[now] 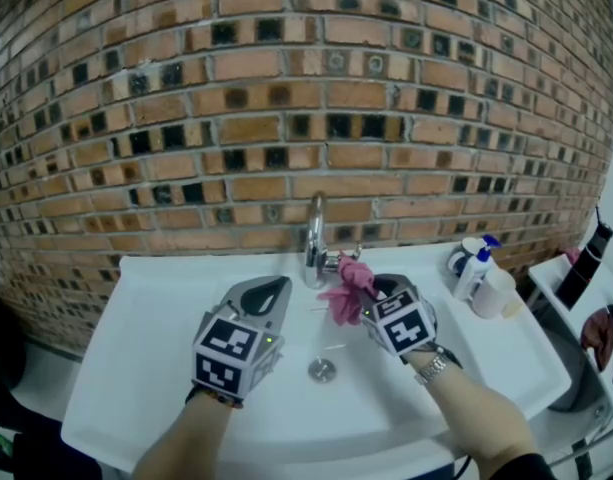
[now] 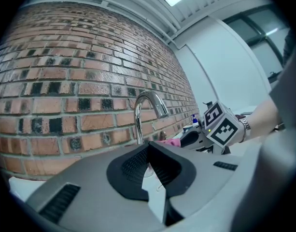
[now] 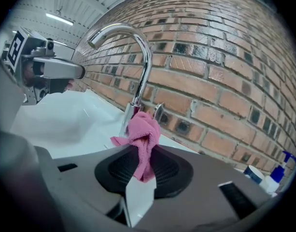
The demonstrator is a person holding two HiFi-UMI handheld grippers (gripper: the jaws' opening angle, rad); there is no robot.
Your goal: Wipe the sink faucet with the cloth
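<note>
Over the white sink, the right gripper clamps a bunched pink cloth between its jaws, just beside the faucet base. To its left, the left gripper hovers fully closed, holding nothing.

The crumpled pink cloth partly covers the curved chrome faucet's lever in the right gripper view; the white pump bottle's print is unreadably small.

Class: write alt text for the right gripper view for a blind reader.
The right gripper grips a bunched pink cloth near the base of the chrome faucet. Behind are a brick wall and a white sink; the left gripper shows far left.
</note>
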